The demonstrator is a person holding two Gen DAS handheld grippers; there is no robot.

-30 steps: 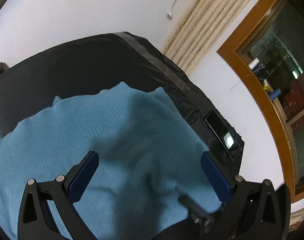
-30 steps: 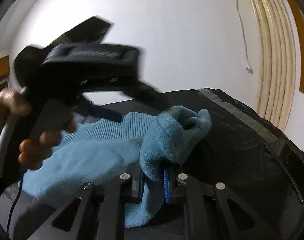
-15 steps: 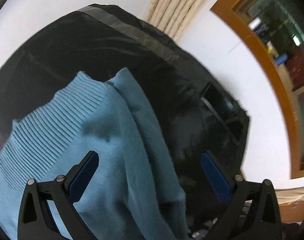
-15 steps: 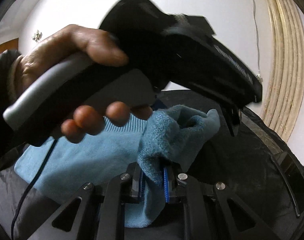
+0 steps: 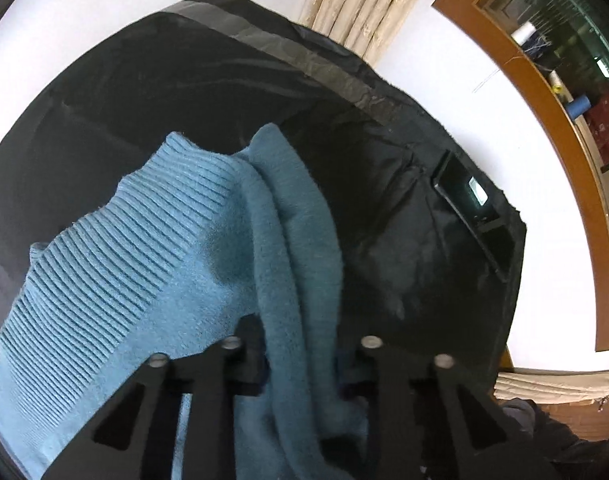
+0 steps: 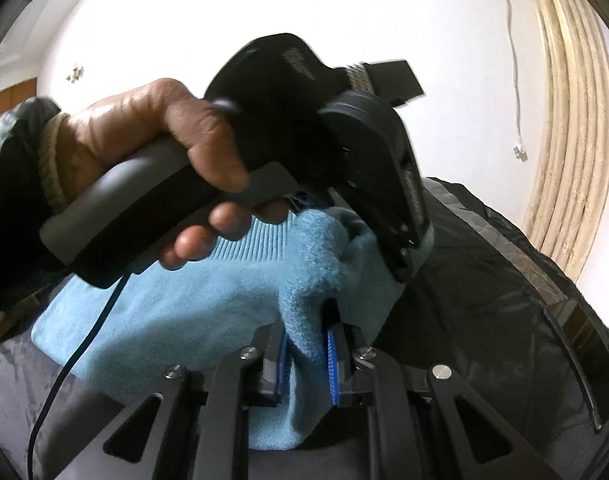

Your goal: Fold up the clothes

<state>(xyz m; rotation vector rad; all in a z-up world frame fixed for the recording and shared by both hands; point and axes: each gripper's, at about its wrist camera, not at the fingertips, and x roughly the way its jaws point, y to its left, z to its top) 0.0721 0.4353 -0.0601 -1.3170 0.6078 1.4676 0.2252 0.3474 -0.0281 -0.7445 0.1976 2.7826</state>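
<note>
Black table (image 5: 184, 92): blue sweater (image 5: 152, 264) bunched between closing left tool (image 5: 300, 364).

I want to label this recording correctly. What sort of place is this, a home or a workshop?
Probably a room in a home: a plain white wall, a wood-framed window, and a blue sweater on a table covered in black cloth.

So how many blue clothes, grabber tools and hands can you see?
Blue sweater: 1
Tool: 2, the left tool, jaws closing on a fold of the sweater, and the right tool, clamped on it
Hand: 1
Total: 4
</note>
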